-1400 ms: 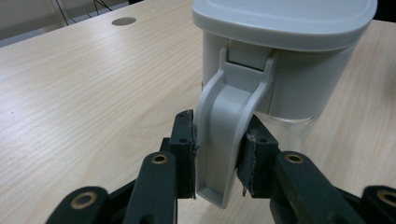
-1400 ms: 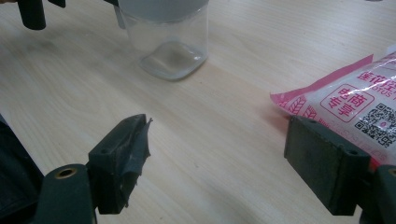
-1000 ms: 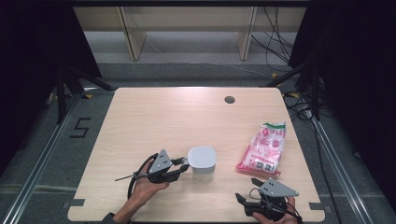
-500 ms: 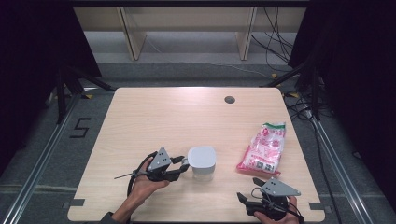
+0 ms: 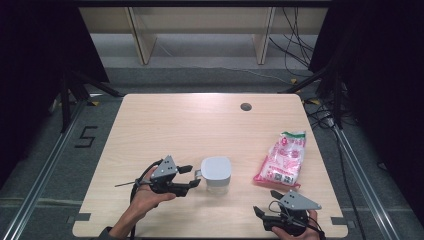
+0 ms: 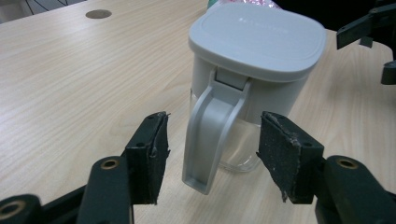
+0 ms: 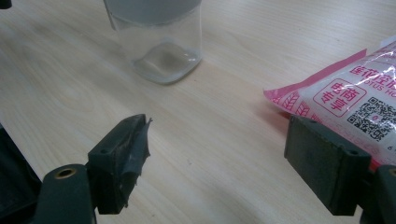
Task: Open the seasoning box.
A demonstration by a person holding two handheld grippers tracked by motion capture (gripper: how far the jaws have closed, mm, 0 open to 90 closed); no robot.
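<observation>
Between left gripper (image 6: pixel 212 154) jaws — jug handle (image 6: pixel 210 135), untouched

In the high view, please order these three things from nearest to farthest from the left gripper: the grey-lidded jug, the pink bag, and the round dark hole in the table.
From the left gripper:
1. Grey-lidded jug, just beside it, handle between its open jaws, which have just been opening.
2. Pink bag, on the table's right side.
3. Round dark hole, near the far edge.
</observation>
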